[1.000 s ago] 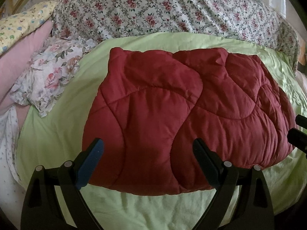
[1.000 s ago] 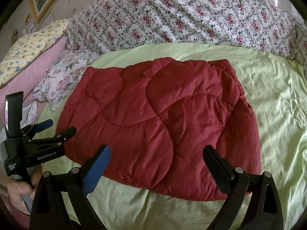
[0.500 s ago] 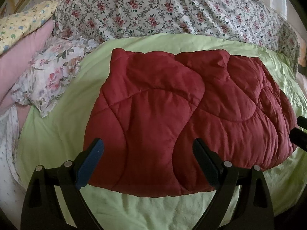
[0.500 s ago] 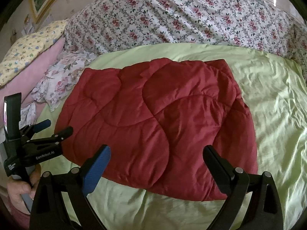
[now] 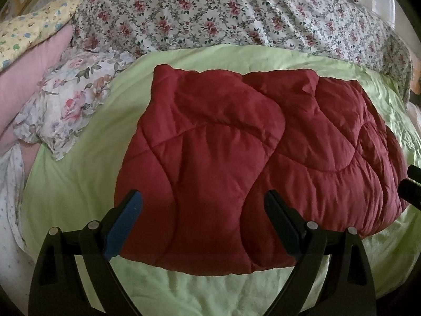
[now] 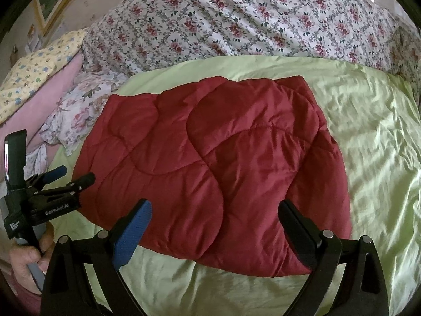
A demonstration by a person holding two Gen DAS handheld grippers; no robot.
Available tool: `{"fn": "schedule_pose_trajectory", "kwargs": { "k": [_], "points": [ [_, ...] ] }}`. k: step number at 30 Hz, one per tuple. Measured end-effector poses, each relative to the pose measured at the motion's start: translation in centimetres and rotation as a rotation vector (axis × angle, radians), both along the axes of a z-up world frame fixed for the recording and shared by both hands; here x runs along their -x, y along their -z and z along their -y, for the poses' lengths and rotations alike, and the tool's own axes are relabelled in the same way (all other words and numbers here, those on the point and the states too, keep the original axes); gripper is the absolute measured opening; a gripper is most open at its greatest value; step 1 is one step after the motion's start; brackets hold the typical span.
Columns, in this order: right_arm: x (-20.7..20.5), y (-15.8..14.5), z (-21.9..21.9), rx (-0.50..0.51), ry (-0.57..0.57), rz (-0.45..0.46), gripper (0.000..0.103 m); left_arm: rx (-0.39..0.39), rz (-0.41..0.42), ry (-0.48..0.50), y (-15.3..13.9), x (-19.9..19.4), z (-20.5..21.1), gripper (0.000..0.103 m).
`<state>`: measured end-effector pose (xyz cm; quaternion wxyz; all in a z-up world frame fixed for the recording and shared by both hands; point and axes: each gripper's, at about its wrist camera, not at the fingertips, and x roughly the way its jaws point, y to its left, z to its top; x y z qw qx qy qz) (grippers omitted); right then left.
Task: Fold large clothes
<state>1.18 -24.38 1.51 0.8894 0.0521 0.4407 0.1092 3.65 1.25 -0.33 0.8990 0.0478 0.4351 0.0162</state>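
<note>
Left wrist view: red quilt (image 5: 250, 163) is seen lying folded on green sheet (image 5: 79, 184), barely shifted vs 1 s ago. Left gripper (image 5: 202, 218) and right gripper (image 6: 214, 226) are held spread wide, empty, just short of near edge. Next fold judged not yet begun.

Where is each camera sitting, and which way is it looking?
Left wrist view: sits on the left gripper, looking forward across the red quilted garment on the green sheet; its own open fingers show, plus the right gripper's tips at the right edge.
Right wrist view: sits on the right gripper, further right, facing the same way; its own open fingers show, plus the left gripper and the hand holding it.
Both share the garment, green sheet and floral bedding.
</note>
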Motion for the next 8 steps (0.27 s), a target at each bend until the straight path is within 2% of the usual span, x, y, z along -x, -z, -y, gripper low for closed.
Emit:
{"fn": "schedule_pose_trajectory", "kwargs": {
  "k": [8],
  "points": [
    [-0.59, 0.16, -0.22, -0.01, -0.013, -0.016, 0.098, 0.023, -0.01, 0.046, -0.16, -0.22, 0.9, 0.094]
  ]
}}
